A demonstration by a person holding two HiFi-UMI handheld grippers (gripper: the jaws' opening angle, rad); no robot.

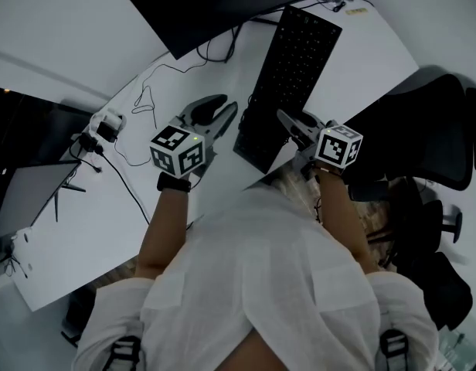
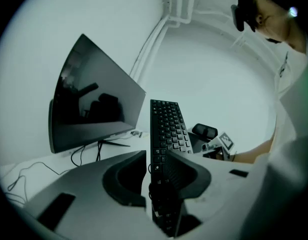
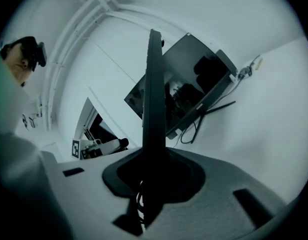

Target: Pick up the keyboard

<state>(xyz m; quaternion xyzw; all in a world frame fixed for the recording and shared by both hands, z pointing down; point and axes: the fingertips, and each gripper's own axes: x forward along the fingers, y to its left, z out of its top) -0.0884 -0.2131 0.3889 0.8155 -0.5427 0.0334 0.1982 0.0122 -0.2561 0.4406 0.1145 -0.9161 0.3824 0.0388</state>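
Keyboard [image 1: 288, 76] runs lengthwise away from me; right fingers [image 1: 292, 122] clamp its near end, left fingers [image 1: 211, 113] straddle it, not yet pressing.

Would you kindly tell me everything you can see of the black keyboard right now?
The keyboard is a slim, full-width black board, apparently plastic, with rows of low dark keys. It looks lifted off the white desk and stretches away from the person toward the monitor. The right gripper is clamped on its near end, which that view shows edge-on. The left gripper straddles the same end, with a sliver of gap at one pad.
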